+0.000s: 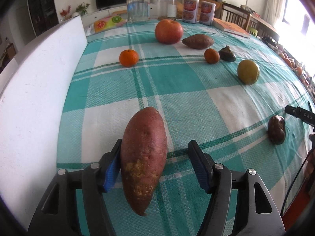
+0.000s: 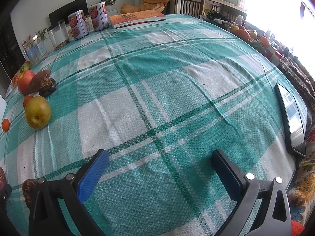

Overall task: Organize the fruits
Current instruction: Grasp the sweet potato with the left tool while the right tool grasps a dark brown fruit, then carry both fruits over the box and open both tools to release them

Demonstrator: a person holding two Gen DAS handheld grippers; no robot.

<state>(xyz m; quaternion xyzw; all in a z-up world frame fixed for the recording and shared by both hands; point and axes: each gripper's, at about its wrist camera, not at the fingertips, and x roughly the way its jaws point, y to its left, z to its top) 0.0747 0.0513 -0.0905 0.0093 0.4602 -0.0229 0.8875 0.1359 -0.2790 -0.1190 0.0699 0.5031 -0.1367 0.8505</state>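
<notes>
A large sweet potato [image 1: 143,161] lies between the fingers of my left gripper [image 1: 155,153]. It touches the left pad, a gap shows at the right pad, so the gripper is open. Farther on the checked cloth [image 1: 177,90] lie a tangerine [image 1: 129,58], a red apple [image 1: 169,31], a second sweet potato [image 1: 197,41], a small tangerine [image 1: 211,56], a dark shrivelled fruit [image 1: 227,54], a green pear [image 1: 248,71] and a dark brown fruit [image 1: 276,129]. My right gripper [image 2: 159,157] is open and empty over bare cloth; the pear [image 2: 37,112] and apple [image 2: 24,80] lie at its far left.
A white board [image 1: 39,90] stands along the table's left side. Jars [image 1: 137,7], cans [image 1: 190,9] and a book [image 1: 230,27] line the far edge. In the right wrist view a phone [image 2: 291,118] lies at the right edge and more fruit [image 2: 243,33] sits beyond the table.
</notes>
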